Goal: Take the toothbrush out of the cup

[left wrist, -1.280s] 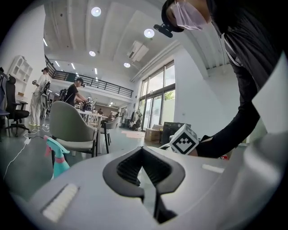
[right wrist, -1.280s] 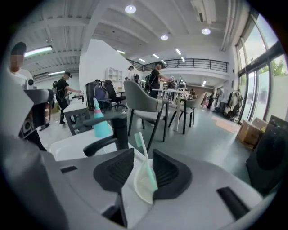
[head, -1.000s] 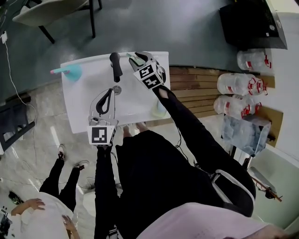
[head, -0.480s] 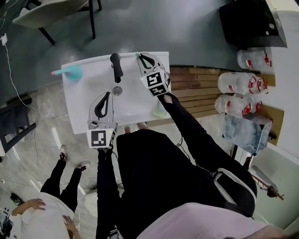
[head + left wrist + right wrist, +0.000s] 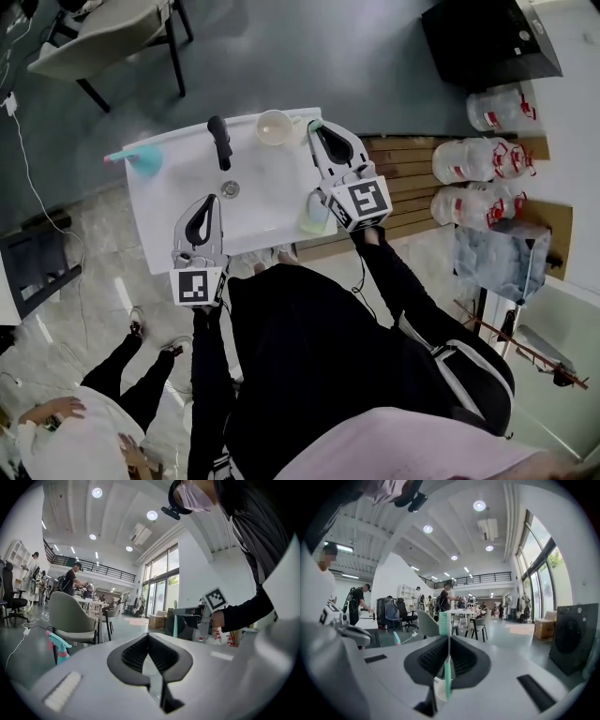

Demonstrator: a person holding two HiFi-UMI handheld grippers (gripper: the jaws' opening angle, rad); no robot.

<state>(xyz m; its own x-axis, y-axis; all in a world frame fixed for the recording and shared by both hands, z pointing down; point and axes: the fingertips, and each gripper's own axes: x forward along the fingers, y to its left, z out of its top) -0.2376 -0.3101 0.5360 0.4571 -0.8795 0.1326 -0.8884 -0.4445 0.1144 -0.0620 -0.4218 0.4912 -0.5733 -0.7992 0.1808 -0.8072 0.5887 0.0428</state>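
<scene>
The mint-green toothbrush point(image 5: 448, 667) is out of the cup, pinched by the right gripper point(image 5: 448, 641). In the right gripper view its handle stands upright between the two black pads point(image 5: 430, 657), which press on it from both sides. The bristled head rises above the jaw tips and the lower handle runs down into the slot behind them.

In the head view the right gripper point(image 5: 322, 132) is over the back right corner of the white washbasin point(image 5: 169, 239). The brush's tip point(image 5: 315, 123) shows just past the jaws. The cream cup point(image 5: 274, 127) stands on the basin's back rim just beside that tip, apart from it, its mouth open to the camera.

The left gripper point(image 5: 207, 202) is over the front left part of the basin, well apart from the cup. In the left gripper view its pads point(image 5: 136, 656) meet at the tips with nothing between them.

A black faucet point(image 5: 218, 141) stands on the back rim left of the cup, with the drain point(image 5: 230, 188) in front of it. A teal cup point(image 5: 146, 160) sits at the basin's far left corner.
</scene>
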